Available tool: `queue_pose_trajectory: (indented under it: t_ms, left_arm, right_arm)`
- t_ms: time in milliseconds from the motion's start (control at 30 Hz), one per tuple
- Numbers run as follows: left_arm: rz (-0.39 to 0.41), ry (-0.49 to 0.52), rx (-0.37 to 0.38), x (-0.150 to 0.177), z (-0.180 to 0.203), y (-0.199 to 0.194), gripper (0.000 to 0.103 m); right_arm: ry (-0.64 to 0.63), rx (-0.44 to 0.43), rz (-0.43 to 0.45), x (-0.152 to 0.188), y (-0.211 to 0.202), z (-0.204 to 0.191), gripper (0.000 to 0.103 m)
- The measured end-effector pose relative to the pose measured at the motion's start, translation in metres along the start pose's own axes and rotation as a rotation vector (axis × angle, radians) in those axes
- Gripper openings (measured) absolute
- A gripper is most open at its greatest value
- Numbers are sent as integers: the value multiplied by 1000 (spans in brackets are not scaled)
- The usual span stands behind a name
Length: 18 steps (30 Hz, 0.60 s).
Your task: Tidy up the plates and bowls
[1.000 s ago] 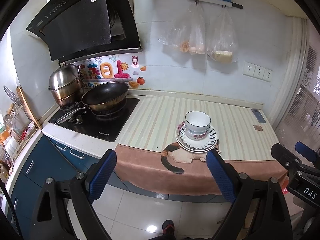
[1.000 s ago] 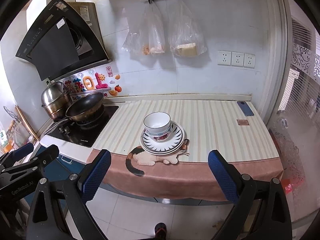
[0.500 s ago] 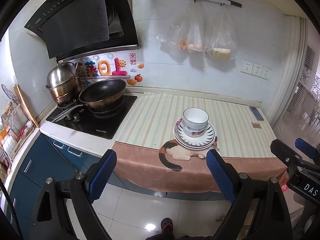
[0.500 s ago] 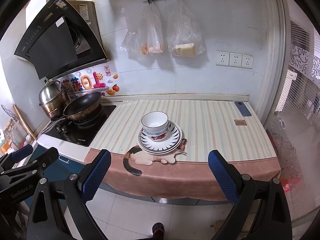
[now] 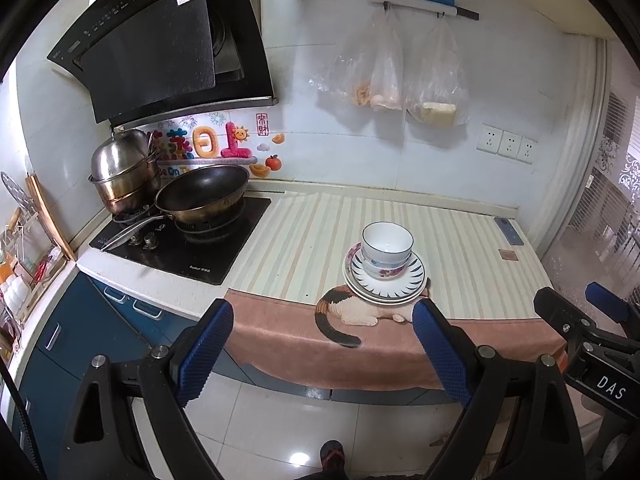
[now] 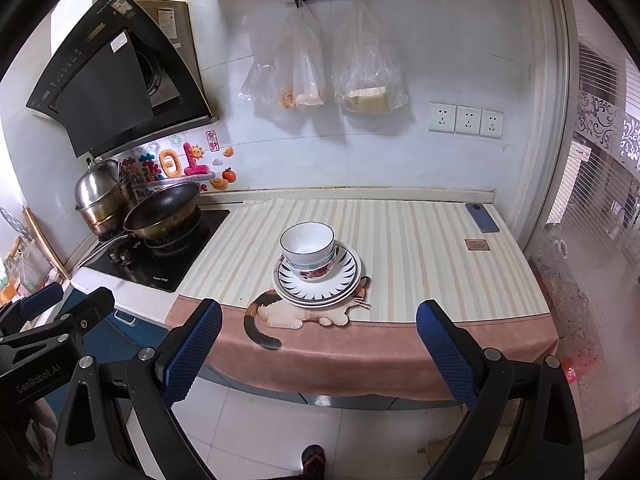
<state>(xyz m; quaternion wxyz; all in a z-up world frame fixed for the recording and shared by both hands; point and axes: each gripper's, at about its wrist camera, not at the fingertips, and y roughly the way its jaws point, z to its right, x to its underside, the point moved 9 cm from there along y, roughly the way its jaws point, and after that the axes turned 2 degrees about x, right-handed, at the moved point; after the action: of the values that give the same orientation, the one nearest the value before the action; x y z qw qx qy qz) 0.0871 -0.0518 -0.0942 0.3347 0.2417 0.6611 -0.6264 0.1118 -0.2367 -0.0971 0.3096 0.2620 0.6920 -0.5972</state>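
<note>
Two nested bowls (image 6: 307,249), the top one empty, sit on stacked plates (image 6: 318,280) on the worktop (image 6: 420,264) right of the hob (image 6: 156,258), while the left gripper (image 5: 324,344) and right gripper (image 6: 320,340) hang before it, jaws apart.

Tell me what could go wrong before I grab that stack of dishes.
The bowls sit loosely nested on the plates; lifting the plates could tip them. The stack stands near the counter's front edge on a cloth that overhangs, so a claw snagging it might drag everything off.
</note>
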Motion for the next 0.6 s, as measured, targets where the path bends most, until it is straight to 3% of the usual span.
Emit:
queue_pose_trajectory:
  t_ms: [600]
  left_arm:
    - [-6, -3, -10, 0, -6, 1, 92]
  right_arm:
    - [9, -15, -10, 0, 3, 5, 100]
